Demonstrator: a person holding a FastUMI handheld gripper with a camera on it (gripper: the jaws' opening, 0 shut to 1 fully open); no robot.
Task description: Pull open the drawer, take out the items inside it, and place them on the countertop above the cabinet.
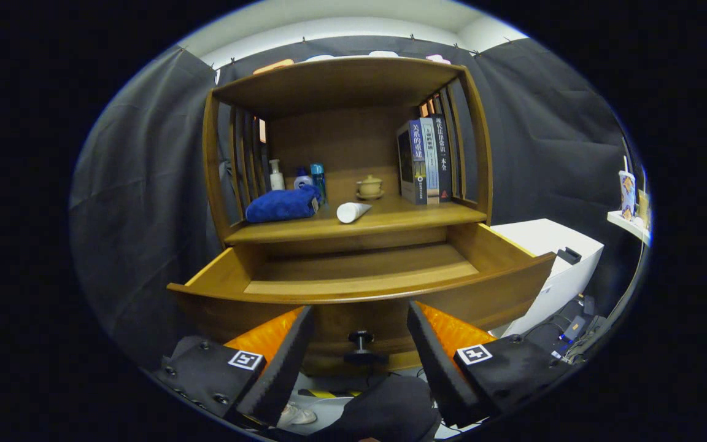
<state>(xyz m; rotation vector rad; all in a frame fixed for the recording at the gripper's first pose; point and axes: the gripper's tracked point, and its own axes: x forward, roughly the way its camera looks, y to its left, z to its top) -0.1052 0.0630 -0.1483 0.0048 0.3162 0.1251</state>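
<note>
1. The tool is spread wide, its two orange-and-black fingers apart with nothing between them but open air; they hold nothing.
2. Straight ahead at 12 o'clock, seen between the fingers, is the black knob on the drawer's front panel. The knob is beyond the fingertips and neither finger touches it.
3. The drawer of the wooden cabinet is pulled out toward the tool. Its visible wooden floor is bare; the strip just behind the front panel is hidden by the rim.
4. Above the drawer, still at 12 o'clock, lies the bench, the cabinet's countertop.
5. On the bench, a white tube lies on its side near the front edge, roughly at the middle.
6. At 11 o'clock from the tube, a folded blue towel rests on the bench's left part.
7. Behind the towel stand a white pump bottle, a small white-and-blue bottle and a slim teal bottle, close together.
8. At 1 o'clock from the tube, toward the back, sits a small tan lidded cup on a saucer.
9. At 2 o'clock from the tube, several books stand upright against the cabinet's right slats.
10. Off at 3 o'clock from the drawer stands a white box-shaped unit, apart from the cabinet.
</note>
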